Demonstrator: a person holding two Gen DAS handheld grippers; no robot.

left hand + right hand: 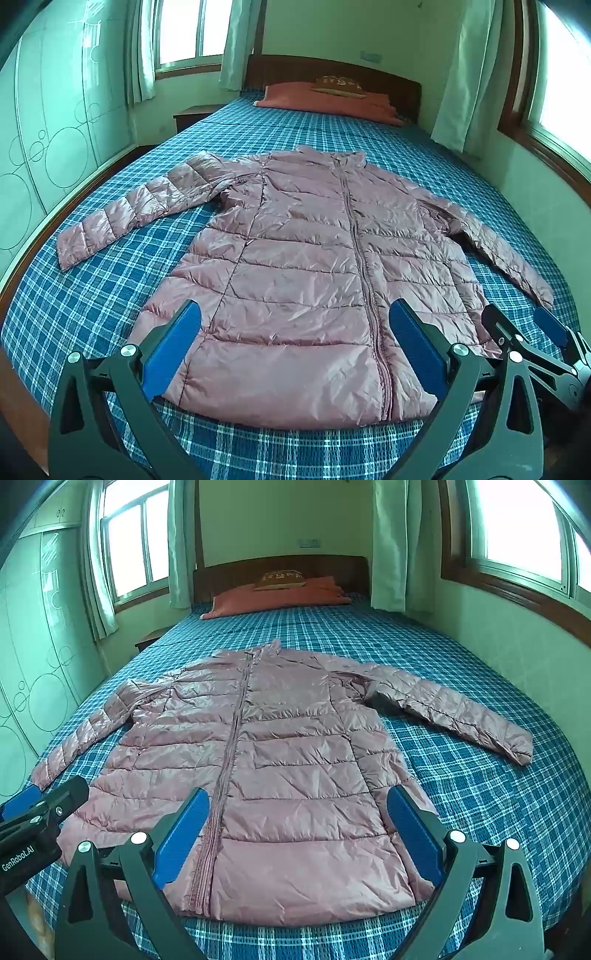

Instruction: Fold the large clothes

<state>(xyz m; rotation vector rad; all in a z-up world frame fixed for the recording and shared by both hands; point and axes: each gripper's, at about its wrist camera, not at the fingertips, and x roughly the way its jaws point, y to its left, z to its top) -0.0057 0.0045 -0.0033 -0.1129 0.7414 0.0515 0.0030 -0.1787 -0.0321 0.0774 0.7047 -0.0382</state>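
Two sleeves spread wide, the pink puffer jacket (306,258) lies zipped and flat on the blue plaid bed (92,295), collar toward the pillow (325,98). We hold our left gripper (295,350) and right gripper (297,830) above its hem, jaws released, gripping nothing.

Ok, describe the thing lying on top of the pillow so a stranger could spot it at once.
Start at the bed with its blue plaid sheet and follow it to the dark wooden headboard. Against it lies a flat orange-red pillow, and on that rests a small brown cushion. It is the only brown item there, with pale markings across its face, too blurred to read.
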